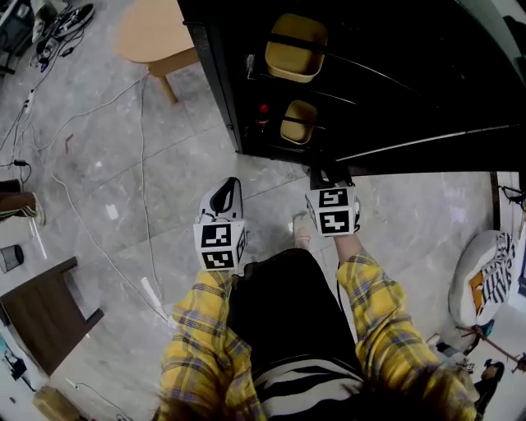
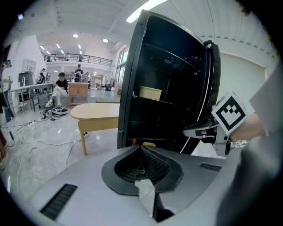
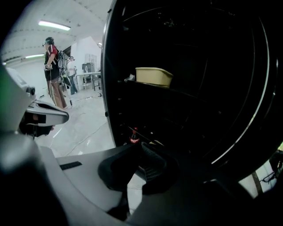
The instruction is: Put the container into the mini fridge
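Bright ceiling light [image 2: 141, 11], dark mini fridge [image 3: 190, 97], fisheye edges

2 yellow plaid sleeves [image 1: 201, 329] are worn, with a black-and-white striped top [image 1: 308, 386] and dark clothing [image 1: 283, 304] below. The left gripper [image 2: 140, 148] and right gripper [image 3: 140, 148] are cased in grey plastic, with black ribbed pads [image 2: 154, 164]. A white cube [image 1: 219, 244] with black square markers is fitted on each.

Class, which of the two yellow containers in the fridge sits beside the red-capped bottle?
The lower container, down by the bottle; the upper container sits alone higher up.
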